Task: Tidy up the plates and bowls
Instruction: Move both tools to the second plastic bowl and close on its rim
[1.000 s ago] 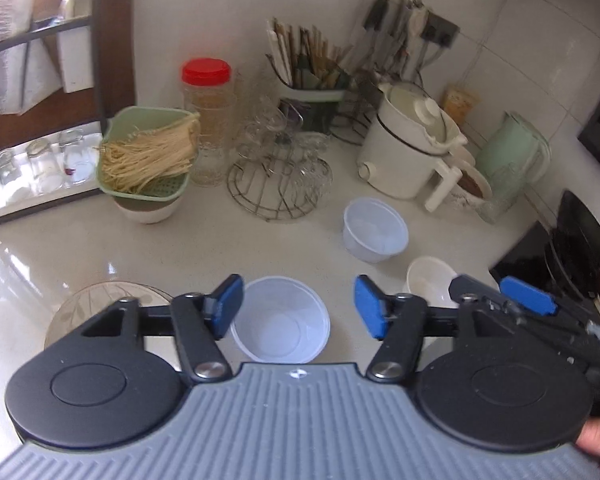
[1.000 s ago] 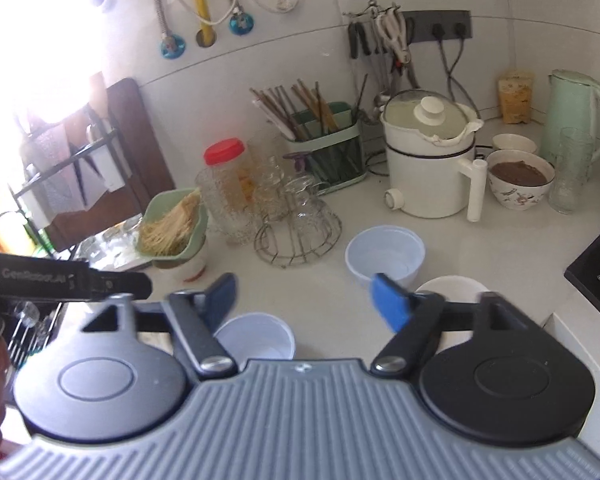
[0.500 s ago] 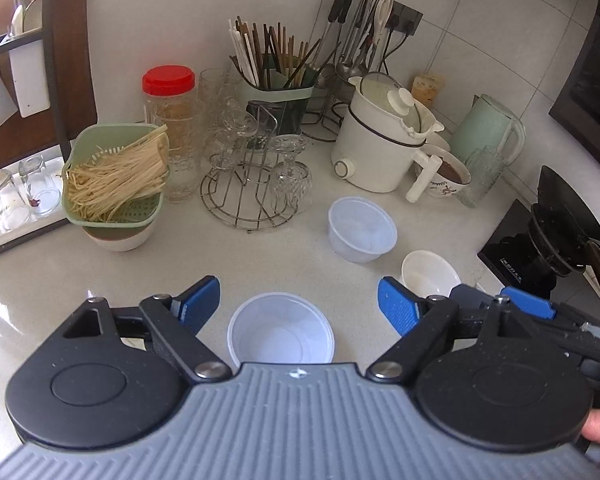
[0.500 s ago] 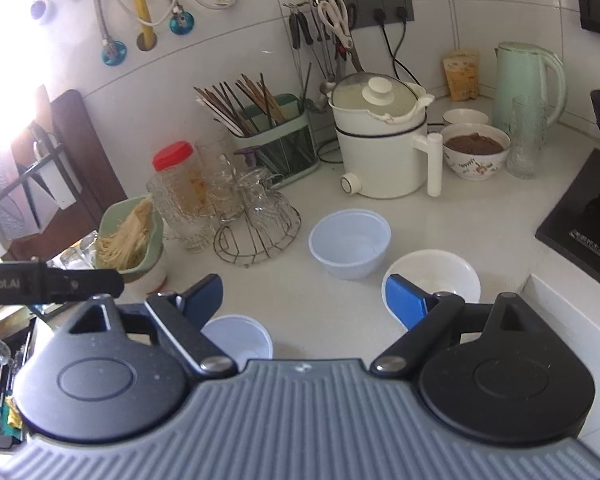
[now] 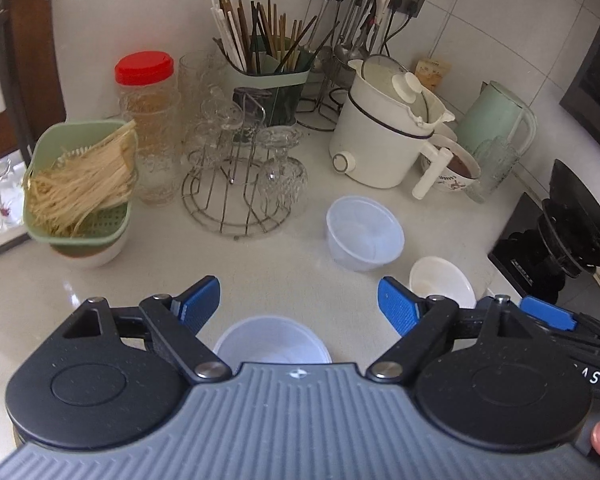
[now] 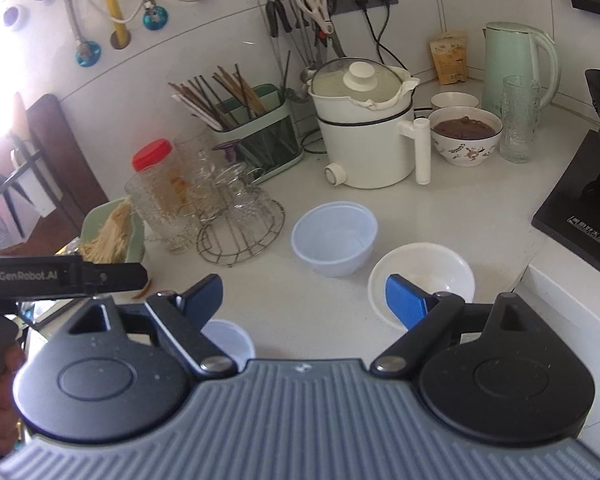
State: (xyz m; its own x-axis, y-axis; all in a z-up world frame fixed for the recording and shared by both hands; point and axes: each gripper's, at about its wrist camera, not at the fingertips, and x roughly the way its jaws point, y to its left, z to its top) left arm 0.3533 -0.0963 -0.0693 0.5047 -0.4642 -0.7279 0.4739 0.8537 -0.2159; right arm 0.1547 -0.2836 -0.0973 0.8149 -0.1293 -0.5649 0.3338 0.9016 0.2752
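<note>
My left gripper (image 5: 299,304) is open and empty above a clear plastic bowl (image 5: 272,340) that sits on the white counter (image 5: 260,264) close under it. A second clear plastic bowl (image 5: 364,232) stands farther right, and a small white ceramic bowl (image 5: 440,282) sits beside it. My right gripper (image 6: 304,298) is open and empty. In the right wrist view the white bowl (image 6: 420,276) lies behind its right finger, the second clear bowl (image 6: 334,236) is ahead, and the near clear bowl (image 6: 230,340) shows below its left finger.
A wire rack with glasses (image 5: 240,184), a red-lidded jar (image 5: 148,120), a green colander of noodles (image 5: 80,184), a chopstick holder (image 5: 268,68), a white electric pot (image 5: 384,132), a patterned bowl of brown food (image 6: 466,134), a green kettle (image 6: 516,64) and a black stove (image 6: 580,200) crowd the counter.
Both grippers opened wider and pulled back and up. The near clear bowl slid lower in the left wrist view. The right wrist view swung right, bringing the white bowl closer.
</note>
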